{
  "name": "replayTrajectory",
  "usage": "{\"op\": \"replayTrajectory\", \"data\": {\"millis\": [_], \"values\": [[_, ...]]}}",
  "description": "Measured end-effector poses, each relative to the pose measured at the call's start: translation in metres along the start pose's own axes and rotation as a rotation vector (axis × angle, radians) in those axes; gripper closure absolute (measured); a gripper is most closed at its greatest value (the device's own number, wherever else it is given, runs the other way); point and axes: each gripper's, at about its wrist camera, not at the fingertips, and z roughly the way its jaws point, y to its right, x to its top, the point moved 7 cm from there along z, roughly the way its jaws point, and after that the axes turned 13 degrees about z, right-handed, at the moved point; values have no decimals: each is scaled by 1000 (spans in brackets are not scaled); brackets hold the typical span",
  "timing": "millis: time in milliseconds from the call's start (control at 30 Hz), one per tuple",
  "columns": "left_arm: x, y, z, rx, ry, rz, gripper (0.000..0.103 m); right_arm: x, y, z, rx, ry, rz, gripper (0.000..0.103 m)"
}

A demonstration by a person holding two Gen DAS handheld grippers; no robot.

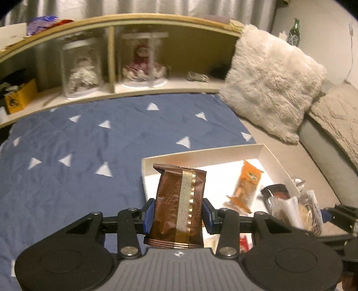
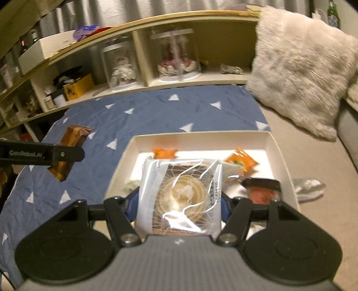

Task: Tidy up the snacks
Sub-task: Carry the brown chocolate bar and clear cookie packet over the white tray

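Left claw (image 1: 177,215) clenched on a brown packet (image 1: 179,201), upright, over the tray's near-left corner. Right claw (image 2: 179,201) clamped wide on a clear-wrapped snack (image 2: 180,197) above the white tray (image 2: 201,140). Inside: orange packets (image 2: 241,161), a dark-and-red wrapper (image 2: 261,188). Beyond: blue blanket (image 1: 89,138), fluffy pillow (image 1: 273,82), shelf (image 1: 134,20).

both grippers, left gripper (image 1: 178,216) and right gripper (image 2: 177,201), share one build: ribbed grey body, black linkage arms on round black discs, silver screws, blue-padded fingers (image 1: 148,215). white "genrobot.ai" lettering marks the left gripper's black arm in the right wrist view.
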Motion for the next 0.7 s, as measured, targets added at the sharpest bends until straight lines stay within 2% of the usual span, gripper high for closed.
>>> {"op": "replayTrajectory", "data": {"millis": [167,367,533,600,700], "values": [[9,20,27,-43,-7,10,58,-10,22,3,-23,-42,-7,33],[20,39,70,-106,-8,11,58,-15,48,12,-104,-70,-65,33],[26,48,105,-151,-23,-4,58,-16,65,15,-123,-89,-66,33],[26,52,119,-168,-36,-6,58,-19,70,17,-103,-117,-55,33],[24,53,136,-179,-55,-5,58,-20,69,22,-17,-171,-12,33]]}}
